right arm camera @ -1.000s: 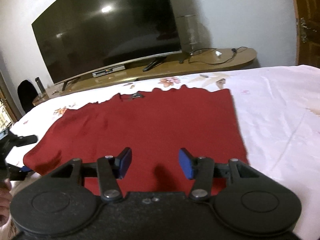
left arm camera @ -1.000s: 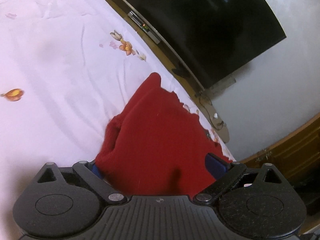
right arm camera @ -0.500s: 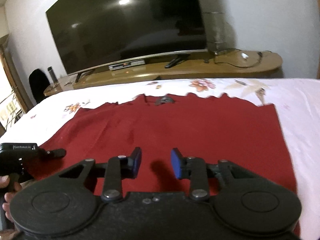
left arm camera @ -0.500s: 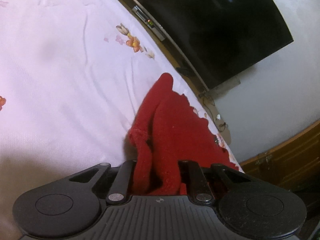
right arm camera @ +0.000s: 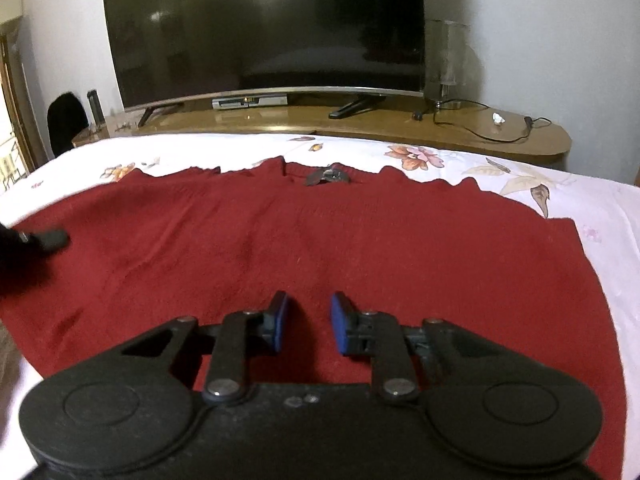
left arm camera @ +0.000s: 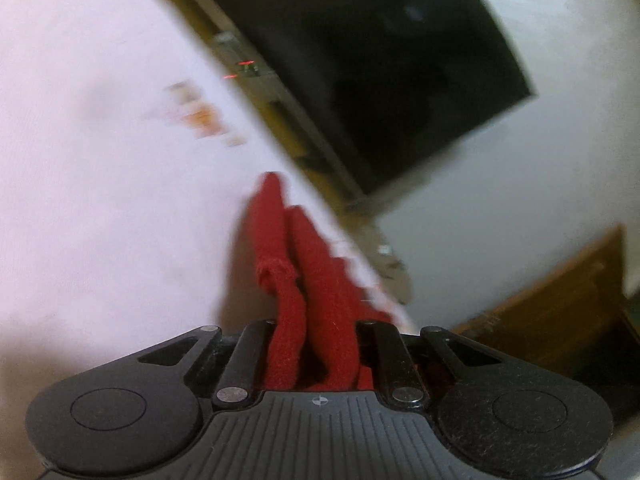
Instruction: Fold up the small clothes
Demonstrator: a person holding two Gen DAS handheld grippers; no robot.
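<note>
R gripper [right arm camera: 306, 326] hovers just over the near hem of the red sweater [right arm camera: 320, 232], blue pads closing w/ a gap, no cloth pinched btwn them. Sweater lies flat on the floral bedsheet [right arm camera: 592, 208], neck at 12 o'clock. L gripper [left arm camera: 312, 354], at 9 o'clock, is clamped on a bunched sweater edge. Beyond: wooden TV stand [right arm camera: 360, 120], big dark TV [right arm camera: 264, 28].

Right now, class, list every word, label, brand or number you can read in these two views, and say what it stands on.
None can be read.
Garment tag at the red sweater's neck: too small and blurred.
Box under the TV: front display unreadable.
Left view: blurred, no text.
</note>
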